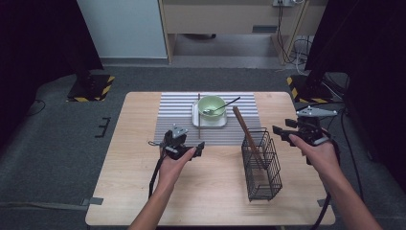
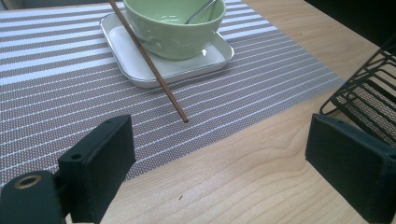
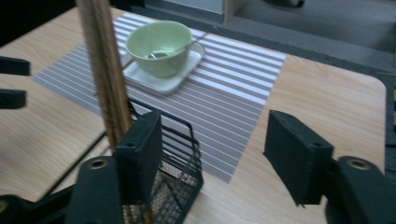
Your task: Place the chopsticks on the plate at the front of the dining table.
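Left hand-held gripper (image 1: 191,146): held low over the surface, left of centre, just short of the near edge of the striped placemat (image 1: 177,120). Jaws wide, nothing between them; in its own view they frame bare wood and mat.

On the mat, toward the far edge of the surface: white square plate (image 1: 197,120) carrying a green bowl (image 1: 211,106). A metal spoon (image 1: 221,107) sits in the bowl, handle leaning out over the rim to the right. One thin brown chopstick (image 2: 148,60) lies along the plate's left side, its tip resting on the mat in front of the plate.

Right of the mat's near corner: black wire basket (image 1: 261,165), upright on the surface. A wooden stick (image 1: 245,127) stands in it, leaning up and left, its top past the rim.

Right hand-held gripper (image 1: 285,134): above the surface near the right edge, just beside the basket. Jaws about half open, holding nothing; in its own view the stick passes just behind its left jaw, not between the two.
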The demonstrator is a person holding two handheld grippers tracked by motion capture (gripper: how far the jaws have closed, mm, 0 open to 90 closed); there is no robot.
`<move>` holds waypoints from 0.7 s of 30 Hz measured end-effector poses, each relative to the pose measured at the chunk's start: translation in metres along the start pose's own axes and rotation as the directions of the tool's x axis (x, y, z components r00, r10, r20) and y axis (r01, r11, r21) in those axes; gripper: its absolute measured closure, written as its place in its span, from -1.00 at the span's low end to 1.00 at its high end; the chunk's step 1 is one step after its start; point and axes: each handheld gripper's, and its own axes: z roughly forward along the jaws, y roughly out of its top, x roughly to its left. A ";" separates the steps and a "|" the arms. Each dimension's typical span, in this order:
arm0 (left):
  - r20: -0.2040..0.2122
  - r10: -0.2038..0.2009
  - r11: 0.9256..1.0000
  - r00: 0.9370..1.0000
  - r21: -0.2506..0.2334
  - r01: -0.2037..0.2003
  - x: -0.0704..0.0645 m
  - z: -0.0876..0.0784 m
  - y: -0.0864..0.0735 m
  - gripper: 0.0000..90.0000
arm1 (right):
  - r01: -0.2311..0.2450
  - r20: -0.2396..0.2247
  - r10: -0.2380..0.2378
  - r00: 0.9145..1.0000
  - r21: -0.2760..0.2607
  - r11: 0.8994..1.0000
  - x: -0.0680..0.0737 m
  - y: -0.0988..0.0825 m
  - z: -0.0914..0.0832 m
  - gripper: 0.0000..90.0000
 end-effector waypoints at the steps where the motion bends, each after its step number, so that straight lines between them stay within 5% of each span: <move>1: 0.003 0.005 1.000 1.000 -0.001 -0.005 -0.001 -0.001 0.000 -0.83 | 0.007 -0.008 -0.007 1.000 -0.004 1.000 0.002 0.002 -0.001 -0.09; 12: 0.011 0.054 0.999 0.998 0.005 -0.054 0.000 -0.012 0.003 -0.84 | 0.060 -0.074 -0.063 0.995 -0.036 0.998 0.019 0.023 0.002 0.31; 21: 0.010 0.050 0.999 0.999 -0.005 -0.050 0.005 -0.019 0.001 -0.83 | 0.071 -0.107 -0.077 0.991 -0.059 0.996 0.035 0.033 0.010 0.54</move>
